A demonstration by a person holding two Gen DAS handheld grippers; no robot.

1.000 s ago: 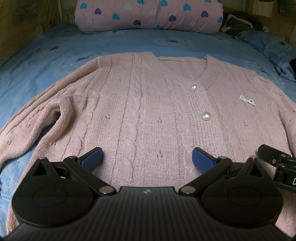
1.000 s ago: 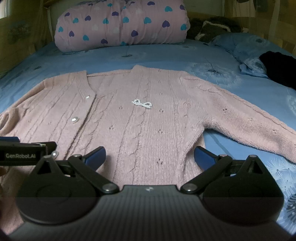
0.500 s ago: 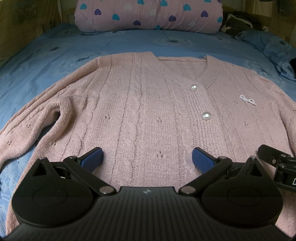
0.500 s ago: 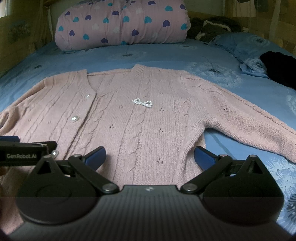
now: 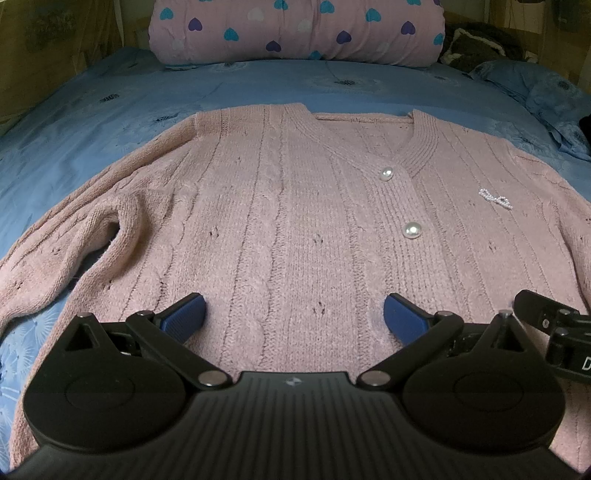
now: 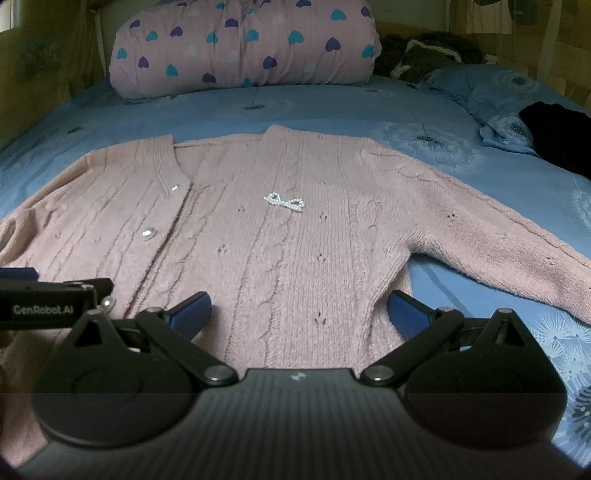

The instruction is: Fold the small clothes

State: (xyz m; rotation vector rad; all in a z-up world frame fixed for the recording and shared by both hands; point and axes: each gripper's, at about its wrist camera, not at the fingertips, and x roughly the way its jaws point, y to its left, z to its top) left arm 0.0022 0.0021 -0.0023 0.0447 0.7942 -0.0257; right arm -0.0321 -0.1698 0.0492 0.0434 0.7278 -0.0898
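A pink cable-knit cardigan [image 5: 295, 206] [image 6: 295, 236] lies flat and face up on the blue bed, collar away from me, with pearl buttons [image 5: 412, 230] and a small pearl bow [image 6: 284, 201]. Its left sleeve [image 5: 74, 243] bends down at the left; its right sleeve [image 6: 498, 236] stretches out to the right. My left gripper [image 5: 294, 317] hovers open over the lower left half of the cardigan, nothing between its blue pads. My right gripper [image 6: 299, 314] stands open over the lower right half, its right pad at the side seam. Each gripper shows at the edge of the other's view.
A pink bolster with coloured hearts [image 5: 295, 31] [image 6: 243, 44] lies across the head of the bed. A blue pillow [image 6: 491, 92] and a black garment [image 6: 557, 136] sit at the far right. Blue bedsheet [image 5: 110, 110] surrounds the cardigan.
Almost nothing: the right wrist view has shifted very slightly, and both grippers stay open over the cardigan's lower part.
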